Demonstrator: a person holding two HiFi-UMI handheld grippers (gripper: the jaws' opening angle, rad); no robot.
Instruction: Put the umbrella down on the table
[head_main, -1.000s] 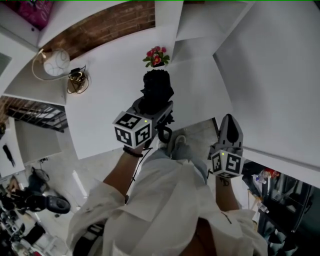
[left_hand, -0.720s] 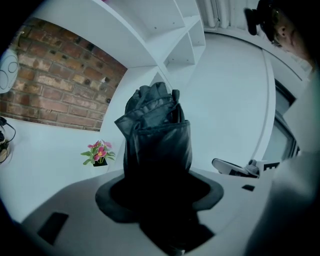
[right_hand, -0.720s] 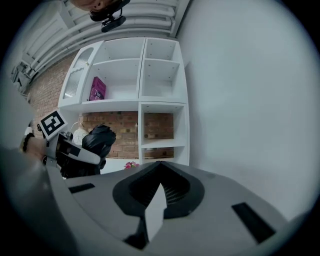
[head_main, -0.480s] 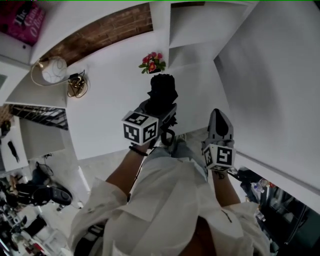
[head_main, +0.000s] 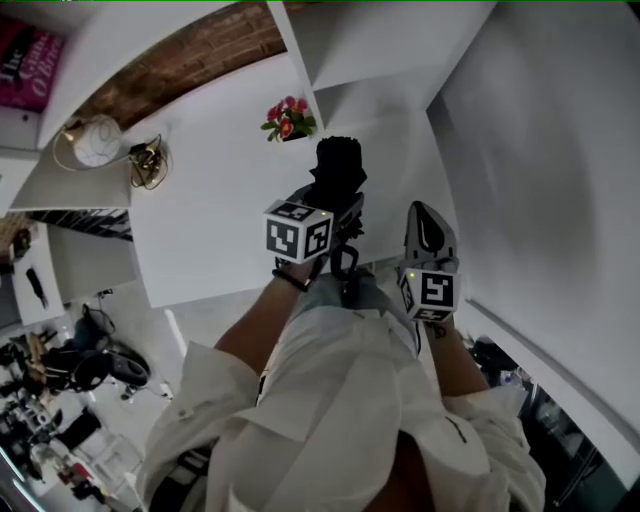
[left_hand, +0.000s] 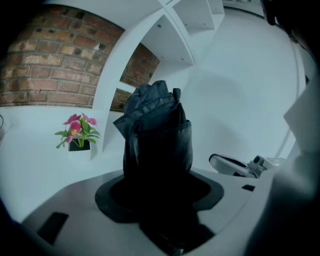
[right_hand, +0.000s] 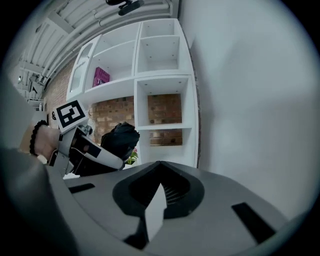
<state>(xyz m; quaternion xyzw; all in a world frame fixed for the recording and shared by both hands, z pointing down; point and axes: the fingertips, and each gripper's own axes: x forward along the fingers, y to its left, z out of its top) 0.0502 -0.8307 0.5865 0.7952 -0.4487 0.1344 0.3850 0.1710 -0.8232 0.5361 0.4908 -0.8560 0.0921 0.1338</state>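
Observation:
A folded black umbrella (head_main: 338, 165) sticks up out of my left gripper (head_main: 335, 205), which is shut on its lower part; its strap loop hangs below near my wrist. It is held over the near edge of the white table (head_main: 215, 235), apart from the surface. In the left gripper view the umbrella (left_hand: 157, 135) fills the gap between the jaws. My right gripper (head_main: 425, 212) stands beside it on the right, jaws together in a point, holding nothing. The right gripper view shows the umbrella (right_hand: 119, 140) and the left gripper (right_hand: 85, 150) at its left.
A small pot of pink flowers (head_main: 287, 120) stands at the table's far edge, and a white globe lamp (head_main: 95, 140) and a gold wire ornament (head_main: 148, 165) at the far left. White shelving (right_hand: 160, 75) backs the table. A white wall (head_main: 540, 180) is close on the right.
Both grippers have moved forward and closer together toward the table, the left one still carrying the umbrella. The head view has swung a little, so the flowers sit further left.

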